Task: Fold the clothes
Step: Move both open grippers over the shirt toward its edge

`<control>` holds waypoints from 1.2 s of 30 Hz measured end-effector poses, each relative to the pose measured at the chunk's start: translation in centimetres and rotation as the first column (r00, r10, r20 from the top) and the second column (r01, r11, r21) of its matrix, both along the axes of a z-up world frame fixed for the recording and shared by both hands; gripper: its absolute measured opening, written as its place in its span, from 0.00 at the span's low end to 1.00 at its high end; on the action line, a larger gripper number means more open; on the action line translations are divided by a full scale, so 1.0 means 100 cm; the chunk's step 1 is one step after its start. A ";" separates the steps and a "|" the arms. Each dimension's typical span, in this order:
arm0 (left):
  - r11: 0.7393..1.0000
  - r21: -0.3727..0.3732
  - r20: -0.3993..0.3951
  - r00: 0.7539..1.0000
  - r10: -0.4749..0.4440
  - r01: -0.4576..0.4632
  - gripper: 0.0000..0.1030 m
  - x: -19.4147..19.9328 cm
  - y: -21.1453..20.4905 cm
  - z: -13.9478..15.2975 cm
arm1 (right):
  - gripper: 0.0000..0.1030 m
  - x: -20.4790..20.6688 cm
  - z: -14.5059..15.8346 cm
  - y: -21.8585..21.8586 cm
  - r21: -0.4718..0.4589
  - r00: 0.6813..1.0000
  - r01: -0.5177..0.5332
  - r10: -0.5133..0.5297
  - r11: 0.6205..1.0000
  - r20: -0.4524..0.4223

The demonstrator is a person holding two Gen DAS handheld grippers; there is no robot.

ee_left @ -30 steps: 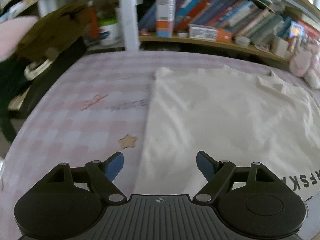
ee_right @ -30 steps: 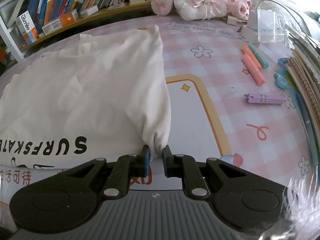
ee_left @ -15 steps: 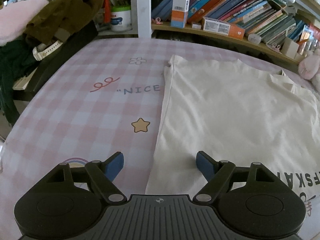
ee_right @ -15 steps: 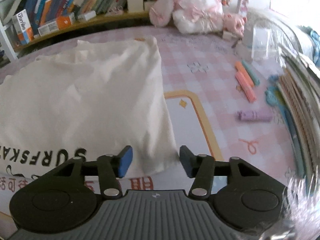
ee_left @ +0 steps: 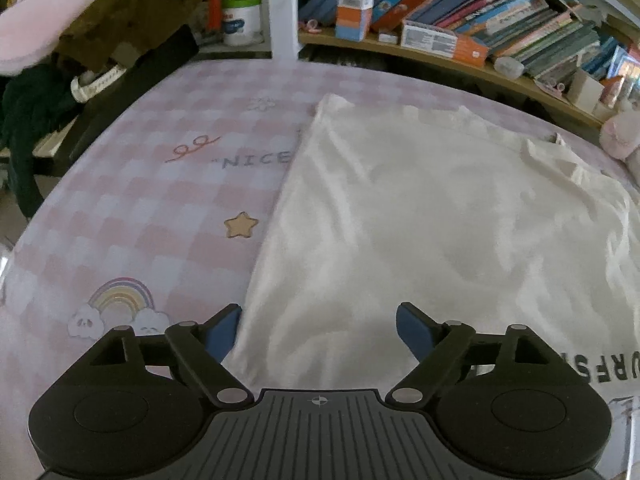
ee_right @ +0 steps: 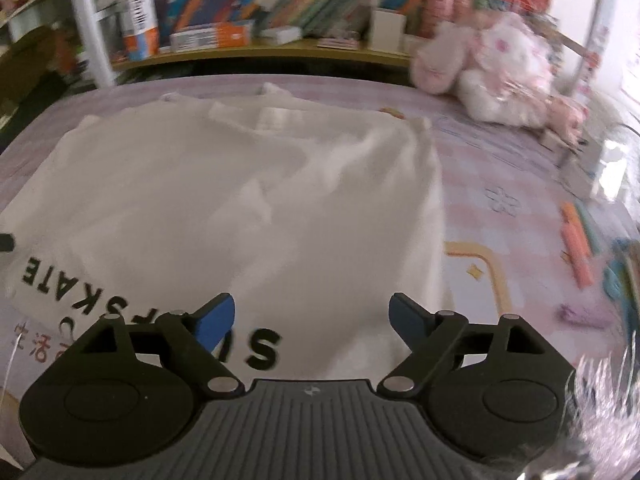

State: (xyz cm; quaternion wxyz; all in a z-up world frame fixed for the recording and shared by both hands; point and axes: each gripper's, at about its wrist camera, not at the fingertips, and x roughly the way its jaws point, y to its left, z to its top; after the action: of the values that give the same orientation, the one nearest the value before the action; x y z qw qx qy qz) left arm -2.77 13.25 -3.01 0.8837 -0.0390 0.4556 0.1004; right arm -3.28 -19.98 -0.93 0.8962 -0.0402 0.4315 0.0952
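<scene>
A cream T-shirt (ee_left: pixel 440 216) with black lettering lies spread flat on the pink checked table cover (ee_left: pixel 152 208). My left gripper (ee_left: pixel 318 330) hovers over the shirt's left edge, its jaws opening wider, nothing between the blue pads. In the right wrist view the same shirt (ee_right: pixel 248 200) fills the middle. My right gripper (ee_right: pixel 312 316) hangs above its near right part by the letters, jaws opening, with no cloth pinched between them.
A bookshelf (ee_left: pixel 460 36) runs along the back. Dark clothes and a brown bag (ee_left: pixel 120 20) pile up at far left. Pink plush toys (ee_right: pixel 492 72) sit at the back right; orange and purple pens (ee_right: pixel 576 248) lie right of the shirt.
My right gripper let go of the shirt's bunched edge, opened wide and swung left over the shirt. The cloth dropped flat. My left gripper shifted a little sideways, staying open.
</scene>
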 end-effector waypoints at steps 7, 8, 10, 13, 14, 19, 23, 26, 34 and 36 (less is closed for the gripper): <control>0.998 0.047 -0.002 0.999 -0.037 0.037 0.89 0.007 -0.036 0.007 | 0.82 0.002 -0.006 0.007 0.005 0.993 -0.115 0.114 0.993 0.019; 0.998 0.049 -0.004 0.999 -0.036 0.036 0.89 0.008 -0.040 0.007 | 0.83 0.003 -0.007 0.007 0.006 0.992 -0.126 0.125 0.992 0.020; 0.998 0.051 -0.008 0.999 -0.036 0.037 0.89 0.009 -0.048 0.007 | 0.83 0.005 -0.009 0.005 0.017 0.992 -0.127 0.127 0.992 0.013; 0.998 0.049 -0.013 0.999 -0.050 0.051 0.89 0.007 -0.060 0.007 | 0.83 0.007 -0.011 0.000 0.034 0.993 -0.118 0.118 0.992 0.001; 0.997 0.045 -0.015 0.998 -0.062 0.063 0.89 0.006 -0.064 0.006 | 0.83 0.007 -0.011 0.000 0.036 0.993 -0.116 0.116 0.993 0.000; 0.990 0.042 -0.029 0.991 -0.133 0.134 0.89 0.005 -0.075 0.001 | 0.84 0.005 -0.011 0.005 0.020 0.995 -0.103 0.103 0.994 0.001; 0.982 0.049 -0.006 0.983 -0.184 0.184 0.89 0.002 -0.063 0.002 | 0.84 0.001 -0.010 0.021 -0.004 0.996 -0.092 0.092 0.996 -0.004; 0.979 0.026 0.014 0.979 -0.203 0.203 0.89 -0.001 -0.040 0.003 | 0.84 -0.002 -0.007 0.041 -0.020 0.997 -0.083 0.083 0.996 -0.002; 0.983 -0.149 0.058 0.994 -0.097 0.104 0.89 -0.008 0.065 0.005 | 0.84 -0.024 0.016 0.139 -0.104 0.986 -0.154 0.160 0.983 0.054; 0.977 -0.197 0.058 0.996 -0.070 0.080 0.89 -0.008 0.091 0.003 | 0.84 -0.031 0.019 0.163 -0.114 0.980 -0.180 0.188 0.977 0.062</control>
State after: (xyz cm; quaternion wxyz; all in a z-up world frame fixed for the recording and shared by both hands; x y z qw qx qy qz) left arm -3.54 22.39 -2.69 0.8899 -0.1125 0.4417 0.0200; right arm -6.39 -3.67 0.98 0.8951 -0.1317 0.3975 0.1530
